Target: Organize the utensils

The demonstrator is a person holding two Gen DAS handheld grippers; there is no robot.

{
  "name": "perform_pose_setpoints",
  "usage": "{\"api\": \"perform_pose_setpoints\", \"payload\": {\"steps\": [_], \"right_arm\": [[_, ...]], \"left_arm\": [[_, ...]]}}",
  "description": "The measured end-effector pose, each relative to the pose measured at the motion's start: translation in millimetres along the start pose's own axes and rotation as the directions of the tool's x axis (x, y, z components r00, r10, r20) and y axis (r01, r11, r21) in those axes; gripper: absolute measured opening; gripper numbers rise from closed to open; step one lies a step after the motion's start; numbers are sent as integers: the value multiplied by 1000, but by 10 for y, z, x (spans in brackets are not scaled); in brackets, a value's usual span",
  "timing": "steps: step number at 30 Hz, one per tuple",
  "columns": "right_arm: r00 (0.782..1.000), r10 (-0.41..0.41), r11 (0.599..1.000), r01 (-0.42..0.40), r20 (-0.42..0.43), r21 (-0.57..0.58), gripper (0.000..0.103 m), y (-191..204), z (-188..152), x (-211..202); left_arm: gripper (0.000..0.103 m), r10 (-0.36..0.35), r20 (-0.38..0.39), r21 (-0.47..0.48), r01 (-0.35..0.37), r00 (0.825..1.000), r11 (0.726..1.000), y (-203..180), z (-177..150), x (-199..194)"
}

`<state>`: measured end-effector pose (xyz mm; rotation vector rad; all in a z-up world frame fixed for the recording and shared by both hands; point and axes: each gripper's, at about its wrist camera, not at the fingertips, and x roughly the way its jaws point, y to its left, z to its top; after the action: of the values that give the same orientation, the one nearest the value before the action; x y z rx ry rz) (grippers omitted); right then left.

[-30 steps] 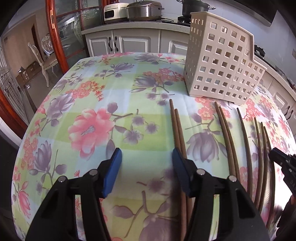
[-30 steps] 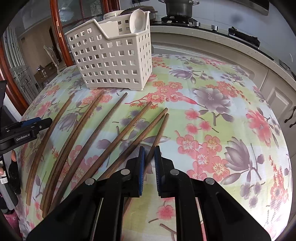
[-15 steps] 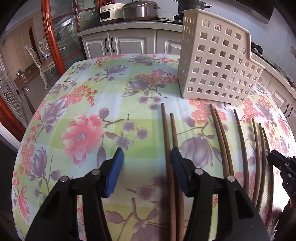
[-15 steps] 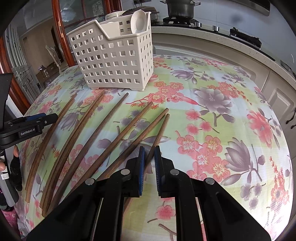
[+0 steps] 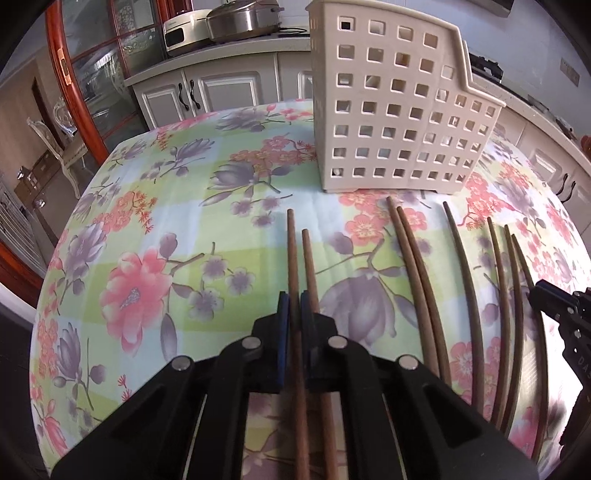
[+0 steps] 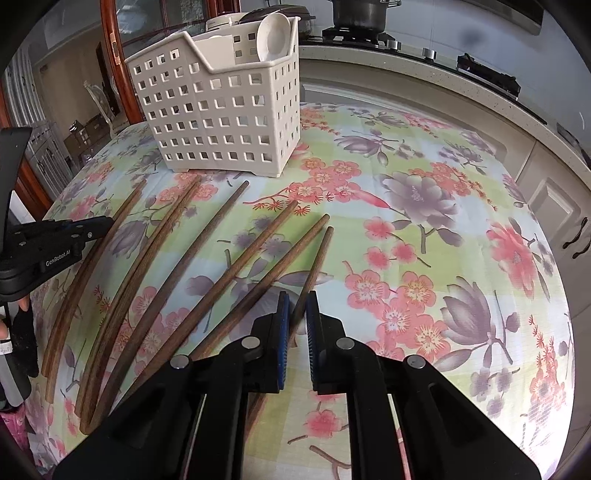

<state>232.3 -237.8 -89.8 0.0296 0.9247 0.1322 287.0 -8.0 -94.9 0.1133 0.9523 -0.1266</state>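
Kitchen setting: white cabinets (image 5: 207,92) and a countertop ran behind a table under a floral tablecloth (image 5: 155,229); a rice cooker (image 5: 240,18) sat on the counter in the left wrist view, a pot (image 6: 360,14) on the stove in the right wrist view.

White perforated utensil caddy (image 5: 395,110) stood upright at the far side of the cloth. White spoon (image 6: 273,35) stuck up from inside it, seen from the right wrist camera.

Brown wooden chopsticks lay loose on the cloth just in front of the caddy, fanned side by side, none touching it.

Left gripper (image 5: 295,306): blue pads together, clamped on the leftmost chopstick (image 5: 292,254), which ran straight out between the fingers toward the caddy. Its neighbour chopstick (image 5: 310,266) lay just beside, passing under the right-hand finger, outside the grip. Whether the clamped stick had cleared the cloth could not be told.

Right gripper (image 6: 295,310): fingers nearly together, only a narrow slit between the blue pads. Rightmost chopstick (image 6: 317,262) ran down into that slit; the pads appeared closed on it, though the contact itself was partly hidden.

Left gripper also appeared at the left edge of the right wrist view, over the outermost chopsticks, with part of a gloved hand (image 6: 20,328) below it.
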Motion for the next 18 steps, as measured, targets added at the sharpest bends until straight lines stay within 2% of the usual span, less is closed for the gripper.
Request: {"api": "perform_pose_setpoints", "payload": {"steps": [5,10,18], "right_arm": [[996,41,998,-45,84,51,7,-127,-4,-219],[983,60,995,-73,176,66,7,-139,-5,-520],[944,71,996,-82,321,23,6,-16,-4,-1081]], "left_arm": [[6,-36,70,-34,39,997,999,76,-53,-211],[6,-50,186,-52,61,981,997,84,-183,-629],[6,-15,387,-86,52,922,995,119,-385,-1382]]}}
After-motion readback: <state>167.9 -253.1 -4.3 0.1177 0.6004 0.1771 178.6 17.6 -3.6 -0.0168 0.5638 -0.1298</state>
